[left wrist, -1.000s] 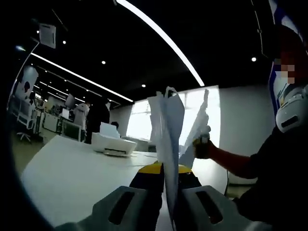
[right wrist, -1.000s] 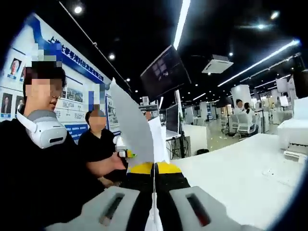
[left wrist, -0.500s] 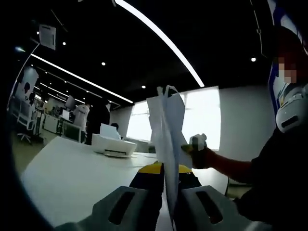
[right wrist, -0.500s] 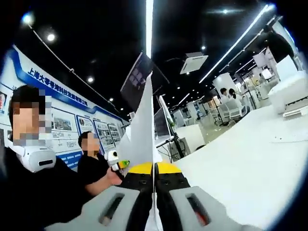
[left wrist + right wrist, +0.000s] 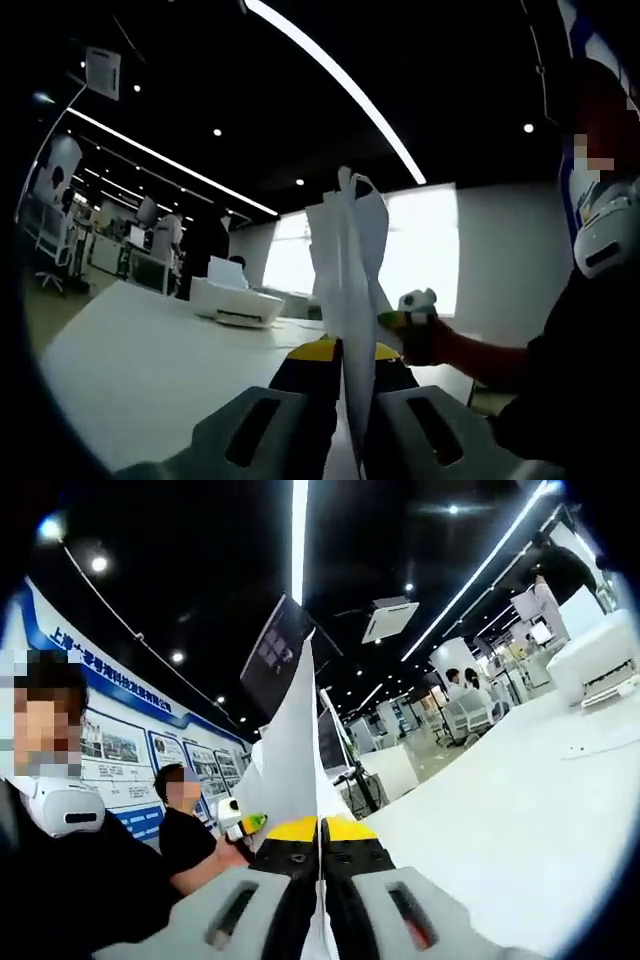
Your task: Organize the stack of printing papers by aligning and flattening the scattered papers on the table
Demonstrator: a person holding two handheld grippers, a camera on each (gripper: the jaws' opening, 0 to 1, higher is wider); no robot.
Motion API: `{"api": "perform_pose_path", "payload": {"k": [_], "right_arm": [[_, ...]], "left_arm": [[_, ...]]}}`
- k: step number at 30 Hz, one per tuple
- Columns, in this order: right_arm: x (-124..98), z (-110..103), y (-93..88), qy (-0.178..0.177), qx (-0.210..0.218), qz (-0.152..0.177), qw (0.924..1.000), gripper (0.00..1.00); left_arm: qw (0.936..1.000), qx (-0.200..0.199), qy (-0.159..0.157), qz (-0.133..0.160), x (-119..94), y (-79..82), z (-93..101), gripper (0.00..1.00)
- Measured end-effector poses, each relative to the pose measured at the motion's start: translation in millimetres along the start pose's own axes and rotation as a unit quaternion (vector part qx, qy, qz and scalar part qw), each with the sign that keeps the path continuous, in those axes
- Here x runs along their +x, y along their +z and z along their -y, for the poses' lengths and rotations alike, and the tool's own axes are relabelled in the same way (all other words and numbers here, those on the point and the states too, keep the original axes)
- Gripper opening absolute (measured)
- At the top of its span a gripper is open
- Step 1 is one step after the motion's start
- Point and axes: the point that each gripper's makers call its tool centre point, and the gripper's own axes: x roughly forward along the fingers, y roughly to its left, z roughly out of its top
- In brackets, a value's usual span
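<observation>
A sheaf of white printing papers [image 5: 348,250] stands upright on edge, held up off the white table [image 5: 150,370]. My left gripper [image 5: 343,352] is shut on its lower edge, yellow tips tight against the sheets. In the right gripper view the same papers [image 5: 292,760] rise edge-on, and my right gripper [image 5: 320,832] is shut on them too. The right gripper [image 5: 412,304] also appears in the left gripper view, held in a gloved hand just behind the sheets. The left gripper [image 5: 240,820] peeks out left of the papers in the right gripper view.
A white printer [image 5: 235,300] sits at the far side of the table, also seen as printer [image 5: 600,660] at the right edge. The table top [image 5: 500,820] spreads out to the right. The person's dark sleeve [image 5: 560,380] is close on the right; office desks and chairs stand beyond.
The two fanned halves of the papers have come together into one upright sheaf. The right gripper has dropped lower behind the sheets, and the right gripper view has rolled.
</observation>
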Motion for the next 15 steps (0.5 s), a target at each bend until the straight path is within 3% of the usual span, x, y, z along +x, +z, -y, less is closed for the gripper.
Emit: {"api": "perform_pose_path", "payload": {"k": [5, 15], "right_arm": [[5, -6, -21.3, -0.011, 0.032, -0.006, 0.9994, 0.00], [8, -3, -44.5, -0.040, 0.053, 0.002, 0.9977, 0.00]], "left_arm": [[1.0000, -0.002, 0.001, 0.001, 0, -0.9, 0.3, 0.06], [1.0000, -0.006, 0.002, 0.002, 0, -2.2, -0.1, 0.06]]}}
